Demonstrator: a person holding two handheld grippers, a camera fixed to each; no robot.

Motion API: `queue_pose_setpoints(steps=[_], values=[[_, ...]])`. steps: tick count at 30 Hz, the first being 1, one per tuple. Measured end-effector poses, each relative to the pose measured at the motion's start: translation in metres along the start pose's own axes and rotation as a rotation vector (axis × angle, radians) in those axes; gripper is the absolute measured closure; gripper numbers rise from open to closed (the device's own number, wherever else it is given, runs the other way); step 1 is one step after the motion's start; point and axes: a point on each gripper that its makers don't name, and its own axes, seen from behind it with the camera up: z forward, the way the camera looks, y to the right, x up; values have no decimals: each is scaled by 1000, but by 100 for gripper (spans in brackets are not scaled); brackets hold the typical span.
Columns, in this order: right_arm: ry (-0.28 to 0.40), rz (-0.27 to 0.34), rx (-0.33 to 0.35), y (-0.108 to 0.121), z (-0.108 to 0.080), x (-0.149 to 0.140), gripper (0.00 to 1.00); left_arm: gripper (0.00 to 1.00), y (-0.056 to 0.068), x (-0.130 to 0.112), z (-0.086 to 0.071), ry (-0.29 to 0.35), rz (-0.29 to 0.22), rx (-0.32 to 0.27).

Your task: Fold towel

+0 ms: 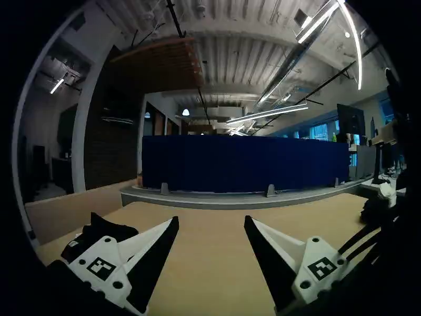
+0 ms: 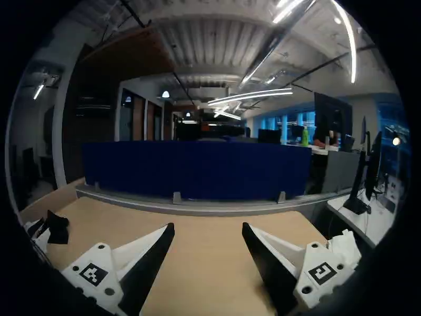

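While the blue partition [image 1: 237, 163] walls off the far edge, the wooden worktop [image 1: 210, 253] stretches beneath the left claw [image 1: 211, 219] and right claw [image 2: 207, 225], both spread wide and gripping nothing, apparently poised to begin; where the towel lies cannot be told.

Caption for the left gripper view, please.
Left claw, open and holding nothing, above a wooden table, facing a blue partition.
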Motion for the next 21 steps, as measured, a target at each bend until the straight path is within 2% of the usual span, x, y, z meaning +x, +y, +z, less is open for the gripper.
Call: queue_pose_setpoints(steps=[8, 14, 21], values=[[15, 3, 7, -8, 6, -4, 0, 8, -2, -36, 1, 6, 43, 0], [19, 4, 19, -16, 10, -7, 1, 8, -3, -49, 3, -7, 24, -5], [17, -2, 29, -20, 9, -9, 0, 8, 0, -54, 3, -11, 19, -10]])
